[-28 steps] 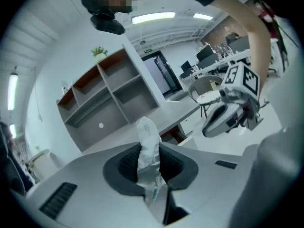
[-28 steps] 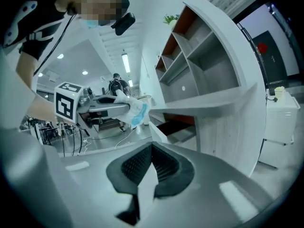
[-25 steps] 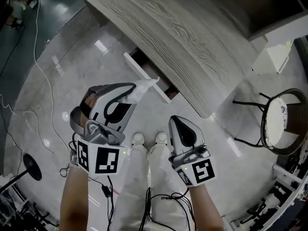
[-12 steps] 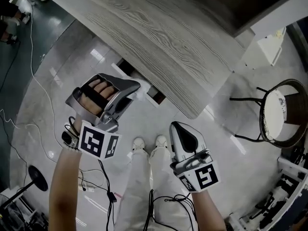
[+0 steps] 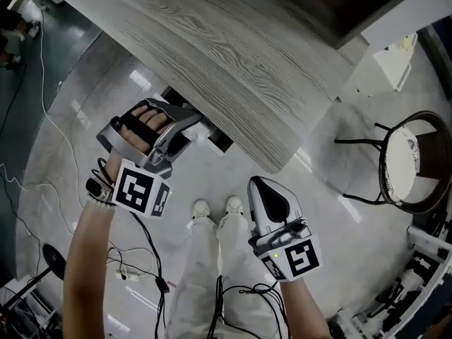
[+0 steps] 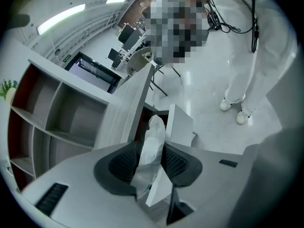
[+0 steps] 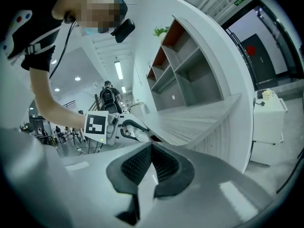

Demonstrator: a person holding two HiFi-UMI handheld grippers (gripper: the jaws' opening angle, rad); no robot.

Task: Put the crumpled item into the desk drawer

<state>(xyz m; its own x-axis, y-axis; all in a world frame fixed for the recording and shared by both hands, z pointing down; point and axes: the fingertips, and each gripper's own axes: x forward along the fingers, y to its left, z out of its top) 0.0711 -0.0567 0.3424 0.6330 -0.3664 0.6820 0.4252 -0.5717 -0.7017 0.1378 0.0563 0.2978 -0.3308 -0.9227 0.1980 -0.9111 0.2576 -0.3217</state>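
**Crumpled item (image 6: 153, 139) at the open drawer (image 6: 179, 127)**

The left gripper (image 5: 196, 123) reaches to the drawer under the desk (image 5: 226, 55) edge. Its jaws have just been opening and now stand apart, loosed, with the item upright between them at the drawer's mouth. The right gripper (image 5: 265, 187) is clenched and empty, well apart.

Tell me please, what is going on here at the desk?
A person stands at a wooden desk with a gripper in each hand. The left gripper is at the open drawer under the desk; its jaws have just been opening, with the crumpled white item loose between them. The right gripper is shut and empty, away from the desk.
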